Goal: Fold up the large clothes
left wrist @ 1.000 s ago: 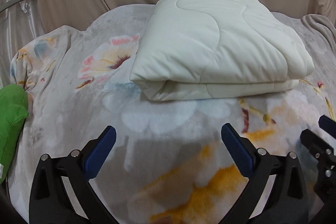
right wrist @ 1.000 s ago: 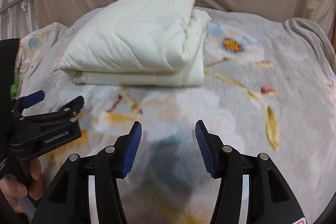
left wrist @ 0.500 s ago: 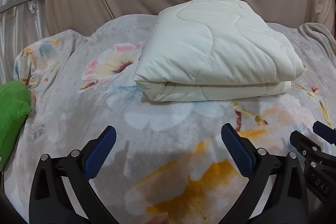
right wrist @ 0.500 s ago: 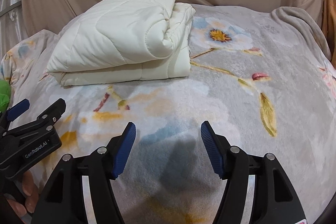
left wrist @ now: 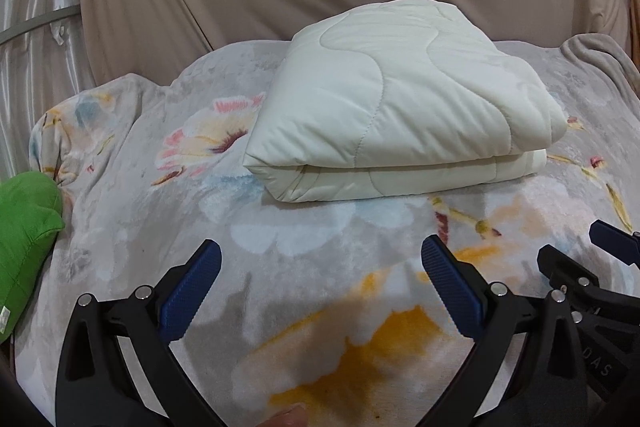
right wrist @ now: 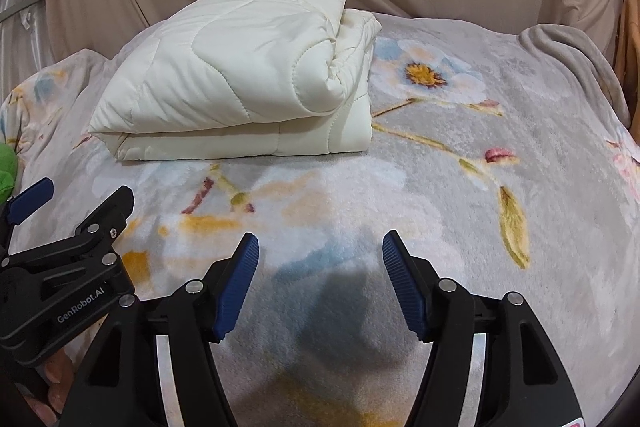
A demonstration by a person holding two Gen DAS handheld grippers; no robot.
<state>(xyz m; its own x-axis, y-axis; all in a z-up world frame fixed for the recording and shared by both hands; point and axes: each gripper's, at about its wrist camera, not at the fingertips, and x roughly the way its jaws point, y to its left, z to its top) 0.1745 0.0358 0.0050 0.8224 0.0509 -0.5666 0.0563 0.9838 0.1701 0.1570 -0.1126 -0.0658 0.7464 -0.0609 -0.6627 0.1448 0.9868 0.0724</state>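
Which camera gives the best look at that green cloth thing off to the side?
The left wrist view: the bright green fabric item shows as a broad lump at the floral blanket's left edge. The right wrist view catches only a green sliver at its left border.

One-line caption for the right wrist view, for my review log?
Open right gripper over the floral blanket, folded cream quilt beyond it, left gripper at the left edge.
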